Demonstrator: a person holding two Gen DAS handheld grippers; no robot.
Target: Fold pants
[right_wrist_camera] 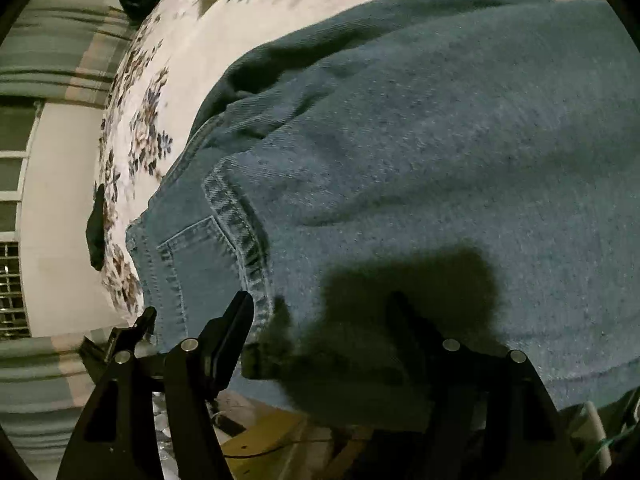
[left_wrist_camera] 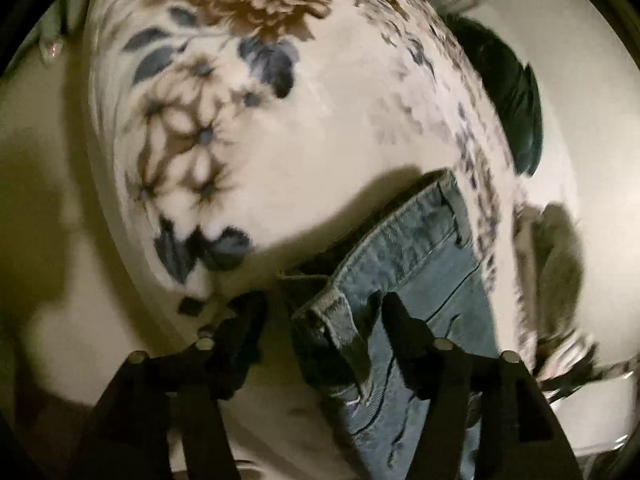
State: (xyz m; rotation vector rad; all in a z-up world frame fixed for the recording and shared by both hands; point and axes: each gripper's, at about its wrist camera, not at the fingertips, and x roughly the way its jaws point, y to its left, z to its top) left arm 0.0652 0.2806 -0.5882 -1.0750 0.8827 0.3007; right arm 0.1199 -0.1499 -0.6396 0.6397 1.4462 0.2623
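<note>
A floral blanket (left_wrist_camera: 320, 128) covers the support — on it lie blue jeans (right_wrist_camera: 420, 140), partly folded.

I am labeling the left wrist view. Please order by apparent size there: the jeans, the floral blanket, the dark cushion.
1. floral blanket, largest.
2. jeans, though nearness to the camera enlarges them.
3. dark cushion, smallest, partly hidden behind the blanket.

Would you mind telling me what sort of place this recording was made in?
Probably a bedroom at home: the jeans lie on a floral fleece blanket spread like bedding, beside a pale wall with a window.
</note>
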